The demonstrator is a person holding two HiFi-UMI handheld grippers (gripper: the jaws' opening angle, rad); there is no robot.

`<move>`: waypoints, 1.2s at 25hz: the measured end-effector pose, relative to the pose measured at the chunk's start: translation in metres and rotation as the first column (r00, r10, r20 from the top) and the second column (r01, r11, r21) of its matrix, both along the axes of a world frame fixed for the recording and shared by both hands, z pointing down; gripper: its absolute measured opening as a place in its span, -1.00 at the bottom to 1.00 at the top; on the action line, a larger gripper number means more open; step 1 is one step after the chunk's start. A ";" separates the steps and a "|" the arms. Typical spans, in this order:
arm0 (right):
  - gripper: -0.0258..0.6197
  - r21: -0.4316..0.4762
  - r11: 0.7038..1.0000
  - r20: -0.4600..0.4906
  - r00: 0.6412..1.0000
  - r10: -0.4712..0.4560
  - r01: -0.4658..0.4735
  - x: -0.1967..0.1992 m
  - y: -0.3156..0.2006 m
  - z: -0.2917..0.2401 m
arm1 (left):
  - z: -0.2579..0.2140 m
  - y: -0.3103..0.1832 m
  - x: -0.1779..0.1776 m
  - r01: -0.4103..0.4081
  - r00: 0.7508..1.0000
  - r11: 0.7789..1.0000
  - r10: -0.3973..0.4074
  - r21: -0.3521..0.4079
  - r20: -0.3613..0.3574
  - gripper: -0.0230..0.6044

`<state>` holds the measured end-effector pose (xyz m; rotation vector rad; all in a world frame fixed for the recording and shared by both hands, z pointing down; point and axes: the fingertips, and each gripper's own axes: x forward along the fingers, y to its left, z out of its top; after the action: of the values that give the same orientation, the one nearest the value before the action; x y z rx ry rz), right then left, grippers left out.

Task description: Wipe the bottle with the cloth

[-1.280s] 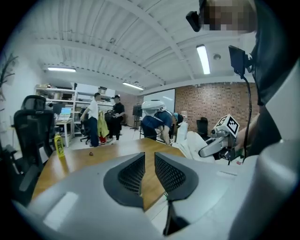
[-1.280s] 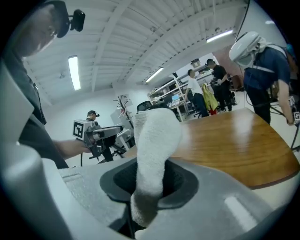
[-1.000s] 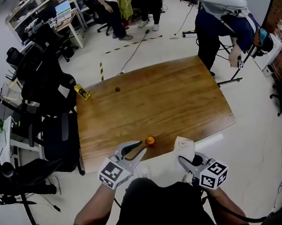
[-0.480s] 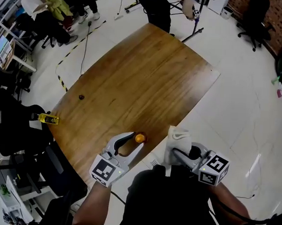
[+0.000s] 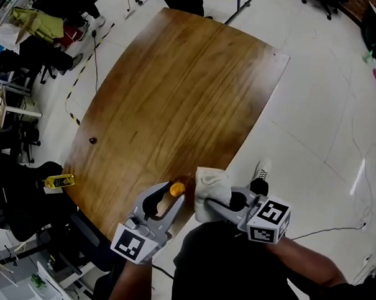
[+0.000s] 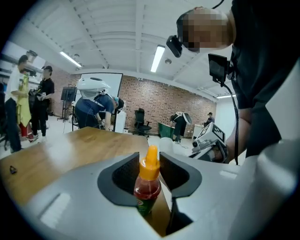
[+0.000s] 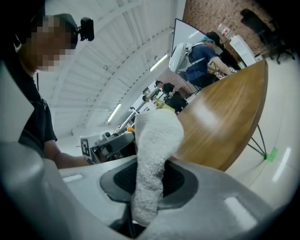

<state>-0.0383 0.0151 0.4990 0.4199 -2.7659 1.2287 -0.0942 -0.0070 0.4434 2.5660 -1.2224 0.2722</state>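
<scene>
A small sauce bottle (image 6: pixel 147 185) with an orange cap (image 5: pixel 177 189) stands near the wooden table's (image 5: pixel 178 84) front edge. My left gripper (image 5: pixel 168 200) reaches around it. The jaws are closing, and both pads look pressed against the bottle's sides in the left gripper view (image 6: pixel 149 180). My right gripper (image 5: pixel 215 206) is shut on a white cloth (image 5: pixel 210 184), which sticks up out of the jaws (image 7: pixel 154 150). The cloth hangs just right of the bottle, close beside it; contact is not visible. The bottle's base is hidden by the gripper body.
A small dark object (image 5: pixel 92 139) lies on the table's left side. Black office chairs (image 5: pixel 24 195) and a yellow item (image 5: pixel 58 181) crowd the floor at the left. A person (image 6: pixel 93 105) bends over at the table's far end. White floor lies to the right.
The head view has swung, so the table now runs up and away. The left gripper has come forward around the bottle, and the cloth has moved left, close to the bottle.
</scene>
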 end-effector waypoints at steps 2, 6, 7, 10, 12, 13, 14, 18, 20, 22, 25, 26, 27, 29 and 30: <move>-0.68 0.022 0.999 0.064 0.997 0.034 -0.035 -0.008 -0.005 -0.009 | 0.002 0.001 -0.001 -0.005 1.000 1.000 0.005 0.005 -0.009 -0.46; -0.68 0.071 0.996 0.106 0.993 0.041 -0.049 -0.025 -0.008 -0.021 | 0.004 0.002 -0.002 -0.019 1.000 1.000 0.019 0.004 -0.022 -0.46; -0.68 0.068 0.996 0.095 0.995 0.042 -0.049 -0.028 -0.009 -0.018 | 0.004 0.003 -0.003 -0.021 0.999 1.000 0.021 0.004 -0.025 -0.46; -0.68 0.065 0.997 0.065 0.997 0.039 -0.043 -0.032 -0.011 -0.009 | 0.003 0.003 -0.003 -0.019 1.000 1.000 0.019 0.008 -0.025 -0.46; -0.68 0.080 0.996 0.062 0.998 0.026 -0.031 -0.032 -0.011 -0.007 | 0.004 0.004 -0.003 -0.014 1.000 1.000 0.014 0.008 -0.025 -0.46; -0.68 0.087 0.996 0.065 0.998 0.022 -0.027 -0.032 -0.011 -0.006 | 0.005 0.005 -0.003 -0.011 1.000 1.000 0.011 0.008 -0.026 -0.46; -0.68 0.091 0.996 0.068 0.997 0.020 -0.026 -0.031 -0.011 -0.006 | 0.005 0.005 -0.003 -0.009 1.000 1.000 0.009 0.009 -0.028 -0.46; -0.68 0.077 0.997 0.056 0.998 0.028 -0.033 -0.025 -0.007 0.003 | 0.006 0.005 -0.001 -0.005 0.999 1.000 0.006 0.014 -0.035 -0.46; -0.68 0.055 0.998 0.030 0.999 0.030 -0.032 -0.022 -0.003 0.014 | 0.006 0.005 0.000 -0.006 0.999 1.000 0.006 0.013 -0.040 -0.46; -0.68 0.028 0.999 -0.004 1.000 0.025 -0.025 -0.024 0.000 0.027 | 0.006 0.004 -0.001 -0.005 0.999 1.000 0.006 0.012 -0.046 -0.46; -0.68 -0.010 1.000 -0.051 0.999 0.008 -0.008 -0.028 0.000 0.044 | 0.005 0.005 -0.004 -0.004 0.999 1.000 0.005 0.013 -0.050 -0.46; -0.68 -0.015 1.000 -0.074 0.997 0.000 -0.001 -0.029 -0.002 0.049 | 0.005 0.005 -0.005 -0.005 0.999 1.000 0.005 0.014 -0.049 -0.46; -0.68 -0.016 1.000 -0.104 0.995 -0.010 0.009 -0.029 -0.004 0.054 | 0.005 0.005 -0.005 -0.006 0.999 1.000 0.007 0.015 -0.049 -0.46; -0.68 0.000 1.000 -0.177 0.984 -0.031 0.031 -0.029 -0.009 0.062 | 0.005 0.005 -0.005 -0.010 0.999 1.000 0.011 0.017 -0.051 -0.46; -0.68 0.012 0.999 -0.215 0.976 -0.040 0.044 -0.029 -0.011 0.065 | 0.006 0.005 -0.005 -0.012 0.998 1.000 0.012 0.018 -0.053 -0.46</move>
<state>-0.0673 0.0042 0.5637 0.4638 -2.5903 1.0811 -0.0990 -0.0024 0.4491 2.5789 -1.1959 0.1948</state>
